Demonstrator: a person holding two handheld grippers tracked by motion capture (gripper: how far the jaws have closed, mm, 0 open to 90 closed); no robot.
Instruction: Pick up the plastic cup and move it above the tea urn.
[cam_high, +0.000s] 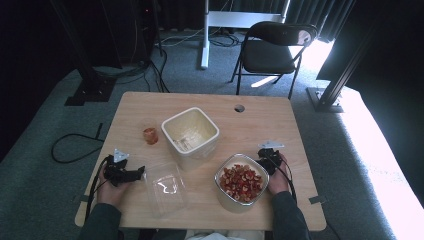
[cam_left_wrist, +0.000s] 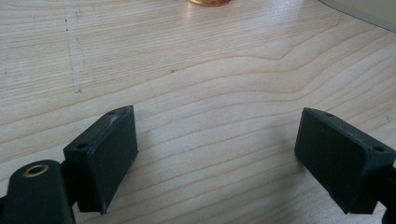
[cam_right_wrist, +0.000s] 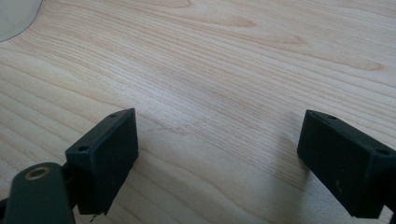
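I have the left gripper resting on the desk, jaws wide and empty, just beside the clear lid. My right gripper, also wide and empty, sits next to the bowl of red fruit pieces.

Harsh daylight glare from right; dark surroundings; high view soft, grainy.

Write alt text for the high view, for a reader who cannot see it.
A person's two hands rest on a wooden table, each holding an open black gripper: the left gripper beside a clear plastic lid, the right gripper beside a container of red pieces. An empty cream container stands mid-table.
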